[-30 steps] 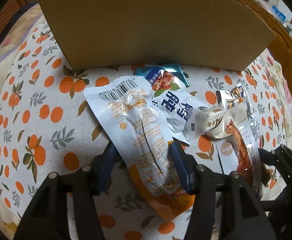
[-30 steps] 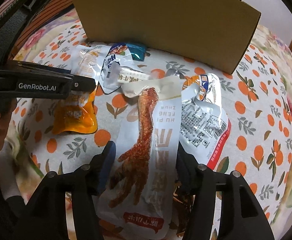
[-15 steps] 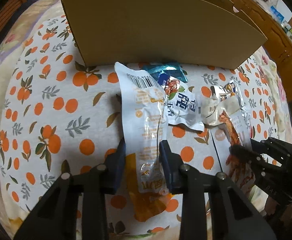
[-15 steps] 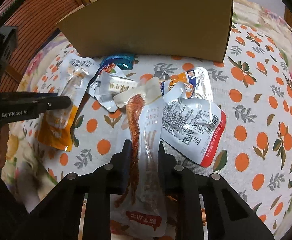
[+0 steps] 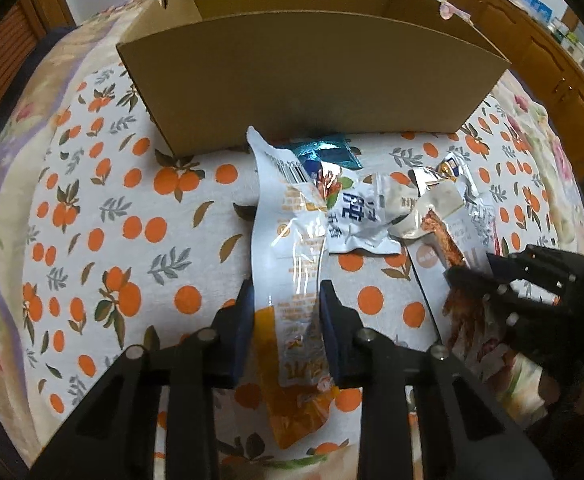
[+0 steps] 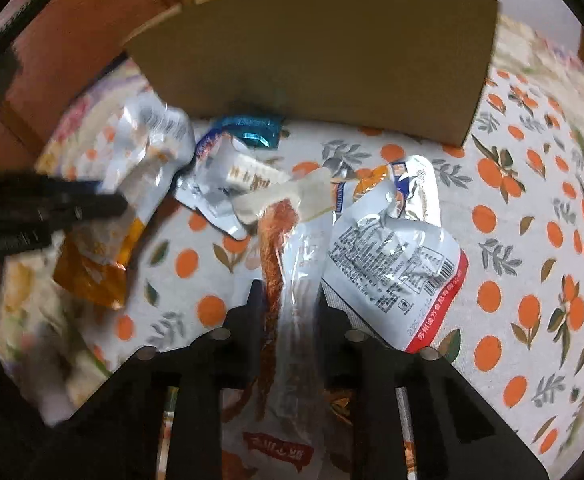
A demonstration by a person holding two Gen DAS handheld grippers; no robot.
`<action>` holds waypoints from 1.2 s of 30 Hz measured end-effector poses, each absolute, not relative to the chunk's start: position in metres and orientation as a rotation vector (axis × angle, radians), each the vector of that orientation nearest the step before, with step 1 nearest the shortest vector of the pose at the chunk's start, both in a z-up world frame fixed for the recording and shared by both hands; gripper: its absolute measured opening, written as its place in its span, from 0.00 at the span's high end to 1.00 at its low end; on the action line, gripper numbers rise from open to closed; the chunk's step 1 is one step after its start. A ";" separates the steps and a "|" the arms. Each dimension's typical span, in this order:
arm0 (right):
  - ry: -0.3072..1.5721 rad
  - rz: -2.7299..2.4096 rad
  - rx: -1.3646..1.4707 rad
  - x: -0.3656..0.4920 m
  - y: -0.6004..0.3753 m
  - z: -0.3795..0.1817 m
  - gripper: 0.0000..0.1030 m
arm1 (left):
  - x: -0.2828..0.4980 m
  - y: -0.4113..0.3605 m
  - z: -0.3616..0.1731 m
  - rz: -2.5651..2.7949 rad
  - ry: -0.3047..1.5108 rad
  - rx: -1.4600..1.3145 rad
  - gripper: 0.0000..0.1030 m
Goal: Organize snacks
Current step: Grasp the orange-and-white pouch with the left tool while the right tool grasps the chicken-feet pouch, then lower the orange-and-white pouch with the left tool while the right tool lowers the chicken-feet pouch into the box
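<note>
Closing on the orange-and-white snack pouch (image 5: 288, 280), the left hand-held gripper (image 5: 286, 312) now pinches it across the middle, where a second ago its jaws stood wide on either side of the flat packet; the pouch's barcoded top end has come up off the orange-print cloth (image 5: 104, 240) and leans toward the cardboard box (image 5: 312, 76), while its orange bottom end hangs below the pads. Just right of it, a small white packet with blue lettering (image 5: 356, 220) and a teal sachet (image 5: 328, 152) lie untouched on the cloth near the box's front wall. Further right, the right hand-held gripper (image 6: 288, 312) is closing too, its jaws squeezing the long clear chicken-foot packet (image 6: 288, 264), which had lain loose between open jaws a moment earlier; the packet looks bunched narrow in the grip, with its red-labelled lower end trailing under the camera. Beside it on the right, a white packet with a red edge (image 6: 396, 264) lies on the cloth with its printed back facing up. Both grips seem newly secured, so I judge the picking step nearly done for these two snacks, and the open box just behind the pile is the likely place for them. Three or four packets would then be left to collect.
</note>
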State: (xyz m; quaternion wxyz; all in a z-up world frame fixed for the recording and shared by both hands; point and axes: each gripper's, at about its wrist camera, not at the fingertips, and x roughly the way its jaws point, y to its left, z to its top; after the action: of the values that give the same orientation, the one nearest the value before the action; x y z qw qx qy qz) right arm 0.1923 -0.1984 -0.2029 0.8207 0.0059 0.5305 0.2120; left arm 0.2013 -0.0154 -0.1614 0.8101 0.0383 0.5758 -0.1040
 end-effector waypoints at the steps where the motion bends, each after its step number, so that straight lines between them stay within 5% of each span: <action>1: 1.129 0.449 0.009 0.191 -0.199 -0.202 0.85 | 0.200 -0.016 -0.161 -0.238 1.236 0.073 0.74; 36: 0.898 0.468 -0.063 0.187 -0.201 -0.097 0.92 | 0.206 -0.016 -0.047 -0.314 0.981 0.082 0.73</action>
State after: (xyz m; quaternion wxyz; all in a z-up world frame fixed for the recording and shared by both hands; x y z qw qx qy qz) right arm 0.1874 -0.2013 -0.0969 0.8742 -0.0299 0.4298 0.2240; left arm 0.2062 -0.0159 -0.0468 0.8694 0.0392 0.4691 -0.1503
